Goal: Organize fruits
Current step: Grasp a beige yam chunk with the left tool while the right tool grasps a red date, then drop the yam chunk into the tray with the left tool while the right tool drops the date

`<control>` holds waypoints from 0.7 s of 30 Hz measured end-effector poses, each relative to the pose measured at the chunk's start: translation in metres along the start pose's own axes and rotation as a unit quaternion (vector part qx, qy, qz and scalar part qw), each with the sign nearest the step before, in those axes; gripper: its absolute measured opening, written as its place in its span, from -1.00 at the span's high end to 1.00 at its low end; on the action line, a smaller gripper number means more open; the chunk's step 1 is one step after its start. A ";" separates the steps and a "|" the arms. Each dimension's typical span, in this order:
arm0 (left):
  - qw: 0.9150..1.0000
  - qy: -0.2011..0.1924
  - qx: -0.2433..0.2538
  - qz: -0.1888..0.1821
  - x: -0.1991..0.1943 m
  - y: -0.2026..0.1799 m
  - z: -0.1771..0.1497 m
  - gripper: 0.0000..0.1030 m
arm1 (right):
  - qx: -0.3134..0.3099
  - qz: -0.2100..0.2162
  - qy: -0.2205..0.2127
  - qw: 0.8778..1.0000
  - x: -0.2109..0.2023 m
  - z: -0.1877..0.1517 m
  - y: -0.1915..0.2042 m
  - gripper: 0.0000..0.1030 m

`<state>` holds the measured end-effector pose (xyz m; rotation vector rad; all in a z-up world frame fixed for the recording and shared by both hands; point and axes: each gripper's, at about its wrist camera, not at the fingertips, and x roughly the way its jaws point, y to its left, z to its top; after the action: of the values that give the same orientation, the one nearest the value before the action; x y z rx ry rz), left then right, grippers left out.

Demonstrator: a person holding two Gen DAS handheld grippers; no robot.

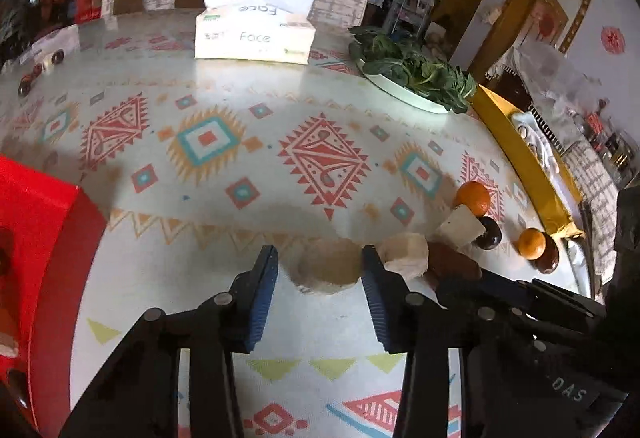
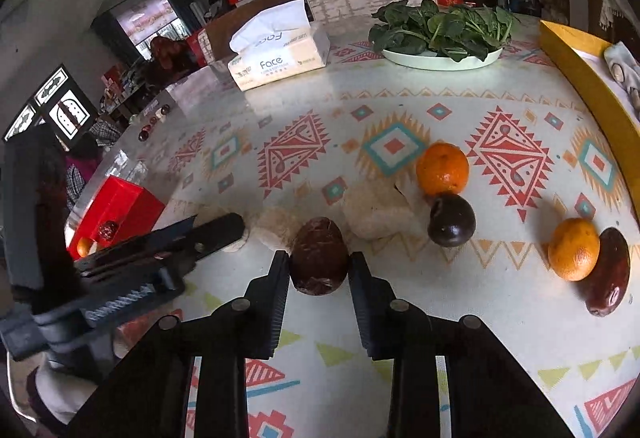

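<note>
- Right hand-held gripper (image 2: pixel 319 270) clamps an egg-shaped dark brown fruit (image 2: pixel 318 256) resting on the patterned worktop (image 2: pixel 500 318).
- Left hand-held gripper (image 1: pixel 320 270) brackets a pale beige round fruit (image 1: pixel 329 266); contact unclear.
- Red box (image 1: pixel 40 222) stands left.

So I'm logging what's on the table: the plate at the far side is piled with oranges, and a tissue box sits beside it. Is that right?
Not quite. The plate is piled with leafy greens, not oranges; the tissue box beside it is right. The right wrist view shows it clearly. The oranges lie loose on the tablecloth nearer the camera.
</note>
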<state>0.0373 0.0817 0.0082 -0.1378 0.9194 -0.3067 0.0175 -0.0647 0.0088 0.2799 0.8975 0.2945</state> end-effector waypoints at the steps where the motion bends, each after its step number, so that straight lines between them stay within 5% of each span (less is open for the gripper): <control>1: 1.000 -0.004 0.007 0.006 0.001 -0.002 -0.001 0.19 | -0.001 -0.001 0.002 1.000 0.001 -0.001 0.000 0.35; 8: 1.000 -0.022 0.013 -0.003 -0.002 -0.001 -0.003 0.44 | -0.011 -0.007 -0.001 1.000 0.002 -0.003 0.003 0.35; 21: 0.985 -0.106 -0.105 -0.082 -0.076 0.050 -0.015 0.44 | -0.018 0.029 -0.036 0.999 -0.037 -0.020 0.043 0.35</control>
<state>-0.0077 0.1534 0.0448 -0.4337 0.7292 -0.3402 -0.0258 -0.0357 0.0392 0.2812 0.8129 0.3511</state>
